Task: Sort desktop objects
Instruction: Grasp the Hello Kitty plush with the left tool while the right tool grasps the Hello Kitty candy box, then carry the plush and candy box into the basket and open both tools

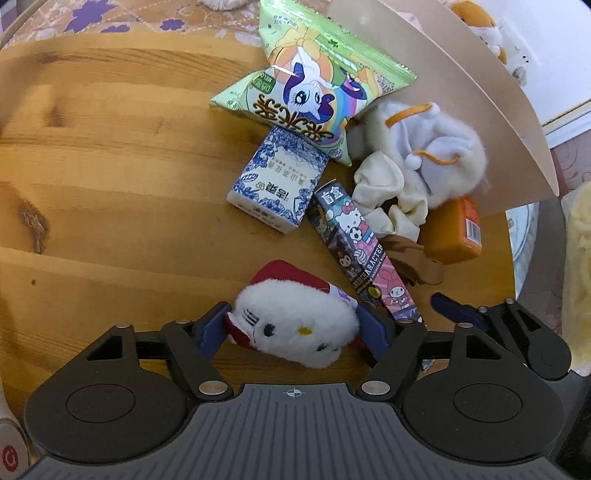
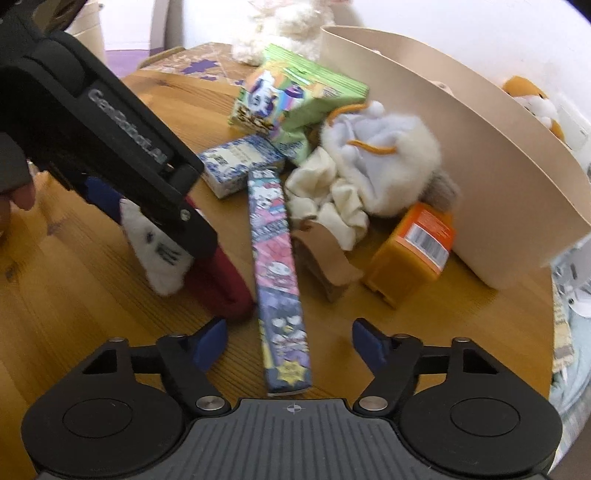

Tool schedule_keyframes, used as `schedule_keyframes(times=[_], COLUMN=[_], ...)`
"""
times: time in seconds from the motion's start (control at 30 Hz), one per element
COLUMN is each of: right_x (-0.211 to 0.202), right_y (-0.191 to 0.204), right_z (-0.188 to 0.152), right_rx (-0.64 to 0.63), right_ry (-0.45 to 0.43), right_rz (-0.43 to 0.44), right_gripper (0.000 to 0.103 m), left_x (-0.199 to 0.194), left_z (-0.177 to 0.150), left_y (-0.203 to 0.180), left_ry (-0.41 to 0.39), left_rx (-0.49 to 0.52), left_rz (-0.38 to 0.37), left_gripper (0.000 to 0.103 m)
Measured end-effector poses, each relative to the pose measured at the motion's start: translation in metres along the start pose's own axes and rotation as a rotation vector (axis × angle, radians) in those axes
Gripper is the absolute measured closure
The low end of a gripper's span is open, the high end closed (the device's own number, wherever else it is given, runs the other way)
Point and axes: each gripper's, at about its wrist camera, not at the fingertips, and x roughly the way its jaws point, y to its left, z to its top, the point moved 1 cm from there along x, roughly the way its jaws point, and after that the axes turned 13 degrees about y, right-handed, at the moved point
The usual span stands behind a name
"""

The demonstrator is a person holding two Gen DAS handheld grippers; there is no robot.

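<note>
Your left tongs [image 1: 293, 328] pinched the white plush kitty toy with a red bow [image 1: 295, 325] on the wooden counter [image 1: 110, 184]; beside it, your open right tongs [image 2: 290, 341] straddled the long cartoon-printed cardboard box [image 2: 275, 273]. You needed to centre before squeezing.

Round wooden table [image 1: 92, 155], white wall [image 2: 461, 22] behind.

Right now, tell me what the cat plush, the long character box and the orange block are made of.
Cat plush: fuzzy white pile fabric with a red fabric bow, soft-looking.
Long character box: likely printed cardboard, with sharp folded edges and a slightly glossy print.
Orange block: seemingly hard, smooth plastic under a barcode label; uncertain.
</note>
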Motion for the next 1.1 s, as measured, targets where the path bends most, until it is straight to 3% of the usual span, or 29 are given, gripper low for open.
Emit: schedule_keyframes(times=[0.13,0.37,0.67,1.1], right_x=[-0.002,-0.006,-0.023,-0.057], right_y=[0.007,0.005,-0.008,-0.014], right_z=[0.003,-0.003,-0.021,-0.009], right_rx=[-0.052,-0.059,-0.006,0.032], right_ry=[-0.012,-0.002,-0.038,-0.14], right_rz=[0.024,0.055,0.099,0.114], right_gripper=[0.046,0.082,0.082,0.082], left_x=[-0.001,-0.005,-0.01,-0.049], left_z=[-0.002,-0.005,-0.011,-0.018], left_y=[0.0,0.003,0.011,0.015], left_ry=[-0.016,-0.038,-0.053,-0.115], left_rx=[0.02,0.049,0.061,0.089], left_rz=[-0.006,-0.012,-0.034,-0.069], left_gripper=[0.038,0.044,0.045,0.045])
